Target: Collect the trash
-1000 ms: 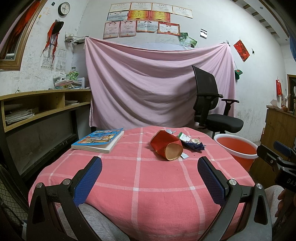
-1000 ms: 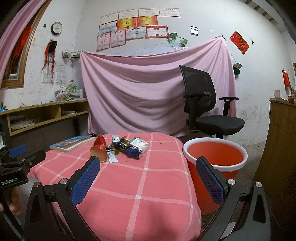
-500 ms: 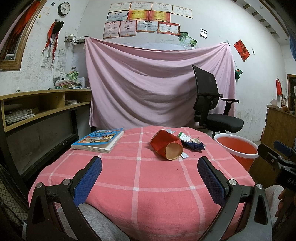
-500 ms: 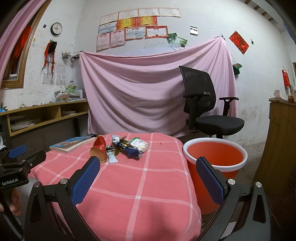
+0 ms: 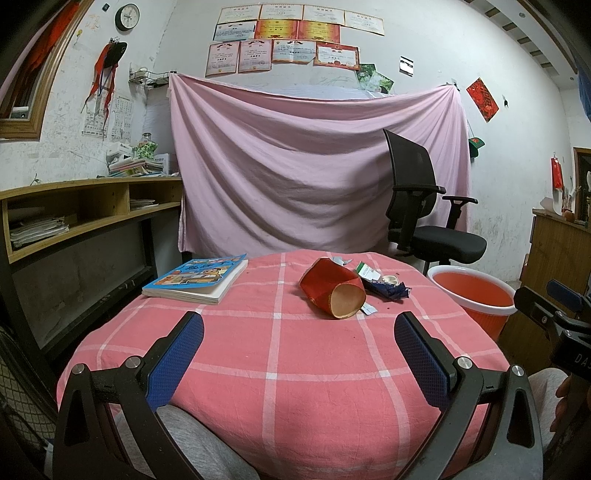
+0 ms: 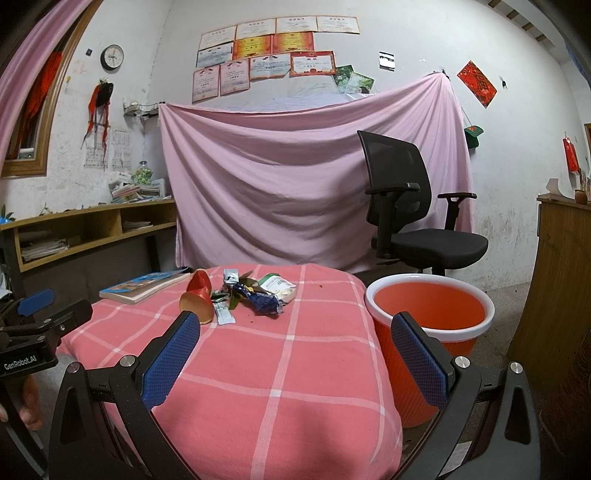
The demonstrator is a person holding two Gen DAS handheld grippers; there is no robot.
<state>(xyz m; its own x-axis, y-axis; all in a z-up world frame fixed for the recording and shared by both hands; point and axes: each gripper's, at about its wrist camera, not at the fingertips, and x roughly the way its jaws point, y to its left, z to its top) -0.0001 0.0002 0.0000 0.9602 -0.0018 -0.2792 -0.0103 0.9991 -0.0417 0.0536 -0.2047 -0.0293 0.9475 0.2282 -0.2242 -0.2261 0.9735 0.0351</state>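
Hovering spread wide and empty over the near table edge, the left gripper [image 5: 298, 345] and right gripper [image 6: 295, 349] face the litter. A crushed red paper cup [image 5: 331, 292] and crumpled blue foil wrapper [image 6: 263, 300] lie beside the round orange plastic bin [image 6: 430, 310], probably for short drops.

A picture book [image 5: 197, 278] is seen lying flat on the red checked tablecloth [image 5: 280, 369], ahead and to the left. Straight ahead, a pink sheet [image 5: 306, 170] is hung across the wall, with a row of certificates [image 5: 284, 44] pinned above it. A black office chair [image 5: 424, 218] is parked ahead to the right, in front of the sheet. Far left, a wooden shelf unit [image 5: 77, 210] is stacked with papers, and a round clock [image 5: 127, 16] is mounted high above it.
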